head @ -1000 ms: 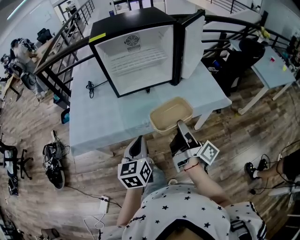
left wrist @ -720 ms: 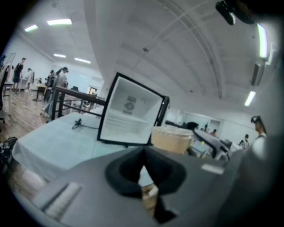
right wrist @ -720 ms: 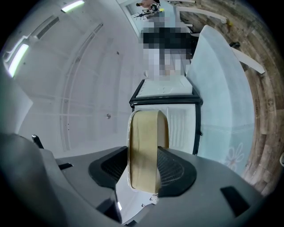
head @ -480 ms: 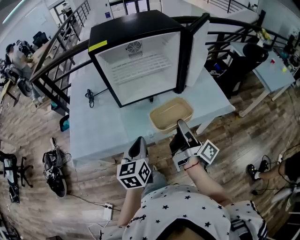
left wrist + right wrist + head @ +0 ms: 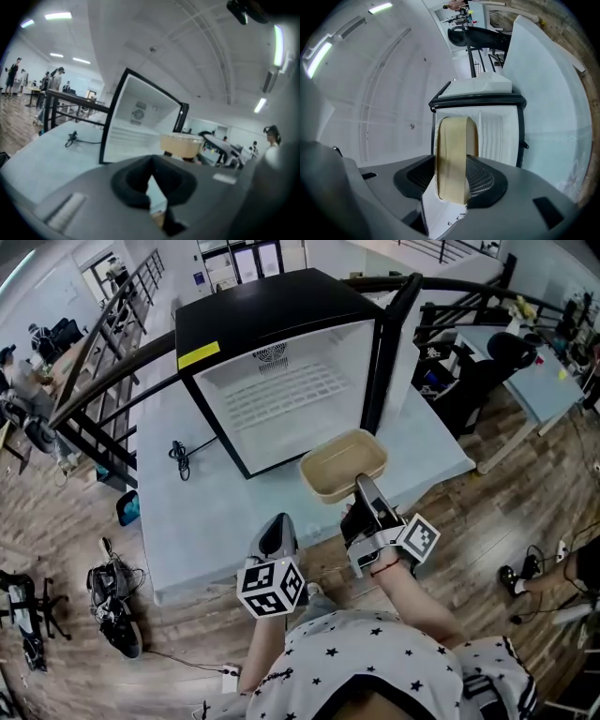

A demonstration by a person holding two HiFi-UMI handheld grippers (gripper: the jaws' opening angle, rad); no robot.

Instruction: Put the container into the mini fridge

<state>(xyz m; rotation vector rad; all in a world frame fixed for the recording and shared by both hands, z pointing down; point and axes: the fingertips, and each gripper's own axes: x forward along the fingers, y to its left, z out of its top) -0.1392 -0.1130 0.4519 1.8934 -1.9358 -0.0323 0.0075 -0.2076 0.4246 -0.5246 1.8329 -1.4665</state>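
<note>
Compared with a second ago, the container [image 5: 343,465] is sitting closer to the mini fridge [image 5: 281,362], which is filling more of the head view. The right gripper [image 5: 361,486] is carrying this one container by its near rim, above the table [image 5: 206,512] and just in front of the fridge's lower right corner. It is showing as a shallow tan tub with nothing visible inside.

In the right gripper view, the right gripper [image 5: 452,183] is clamping both jaws on the wall of the container [image 5: 454,159], one jaw on each side, with the open fridge [image 5: 497,126] straight ahead.

One fridge is standing on the table with its single door [image 5: 398,334] swung wide to the right. One wire shelf [image 5: 281,390] is crossing the white interior, and one yellow label [image 5: 197,355] is sticking to the top front edge. One black cable [image 5: 180,457] is lying coiled on the table left of the fridge.

The left gripper [image 5: 274,538] is hanging lower, over the table's near edge and apart from the container. In the left gripper view, the left gripper [image 5: 152,176] is keeping its jaws together with nothing between them.
</note>
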